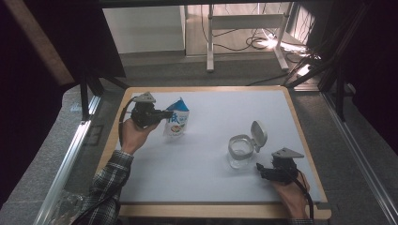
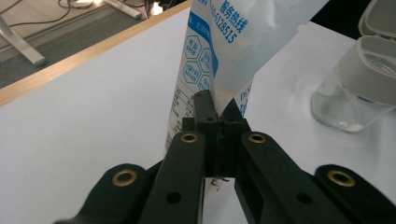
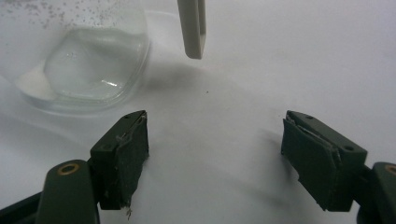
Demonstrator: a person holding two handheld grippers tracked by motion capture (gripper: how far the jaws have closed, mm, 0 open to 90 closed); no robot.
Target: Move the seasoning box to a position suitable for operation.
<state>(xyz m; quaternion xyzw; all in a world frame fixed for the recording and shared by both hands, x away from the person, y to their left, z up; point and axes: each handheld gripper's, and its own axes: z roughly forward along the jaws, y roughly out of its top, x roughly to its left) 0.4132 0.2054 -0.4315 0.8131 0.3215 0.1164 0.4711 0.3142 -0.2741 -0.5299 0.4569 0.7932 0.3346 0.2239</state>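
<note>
Wide-jawed and empty, the right gripper (image 1: 265, 169) waits just beside the open glass jar (image 1: 240, 151); beyond the jar, the left gripper (image 1: 165, 114) pinches a soft, probably light pouch (image 1: 177, 119) at its edge.

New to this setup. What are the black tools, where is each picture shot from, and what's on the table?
A person works at a table with a handheld two-jaw gripper in each hand; there is no robot arm. One picture comes from a fixed camera overhead; the other two come from cameras riding on each gripper, looking along its jaws. The left gripper is shut on a blue-and-white pouch, holding it upright. The right gripper is open, resting on the table beside a clear jar with its hinged lid flipped open.
</note>
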